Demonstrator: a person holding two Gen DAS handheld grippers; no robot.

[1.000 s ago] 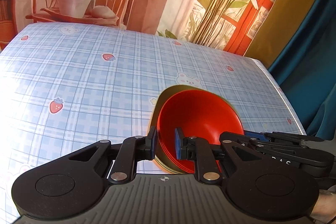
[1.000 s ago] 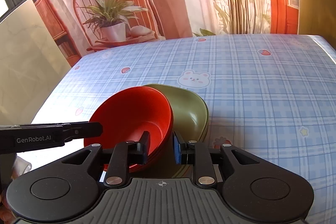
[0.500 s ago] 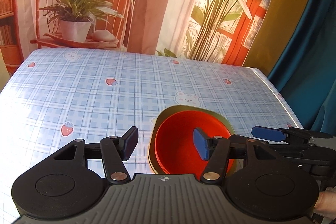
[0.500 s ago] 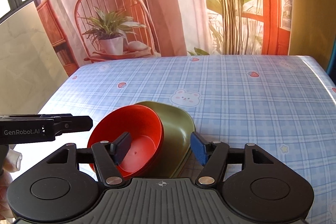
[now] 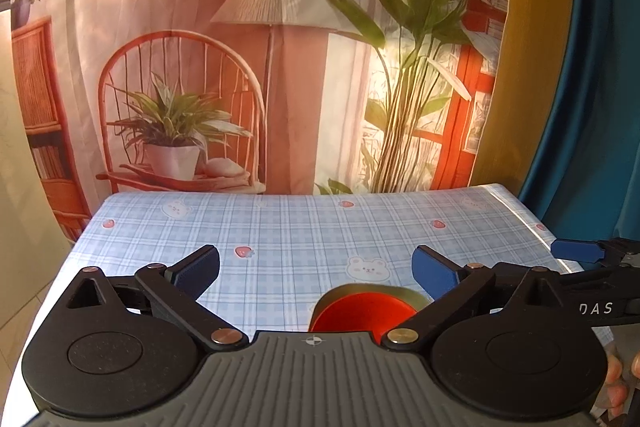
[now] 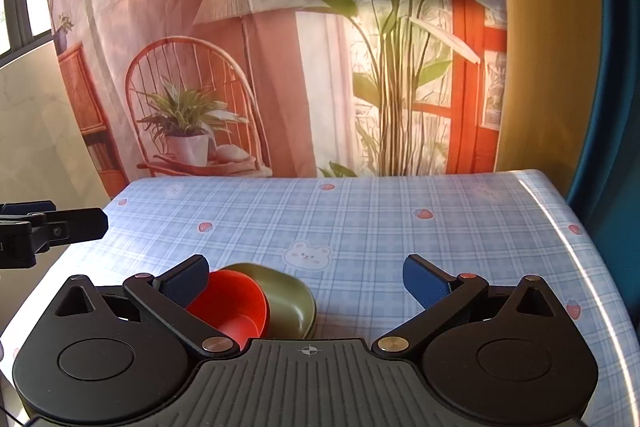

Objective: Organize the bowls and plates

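A red bowl [image 6: 234,303] sits inside an olive green dish [image 6: 290,301] on the blue plaid tablecloth [image 6: 360,223]. Both show low in the right wrist view, partly behind the gripper body. In the left wrist view the red bowl [image 5: 362,315] and the green dish's rim [image 5: 406,293] peek above the gripper body. My left gripper [image 5: 316,269] is open wide and empty, raised above and behind the bowls. My right gripper [image 6: 306,277] is open wide and empty, also above and behind them.
The tablecloth [image 5: 300,227] runs to a printed backdrop [image 5: 240,67] at the far edge. A teal curtain [image 5: 600,107] hangs at the right. The other gripper's fingers show at the right edge of the left wrist view [image 5: 576,251] and the left edge of the right wrist view [image 6: 60,225].
Both grippers opened, let go of the bowls, and pulled up and back. The red bowl now rests in the green dish on the table.
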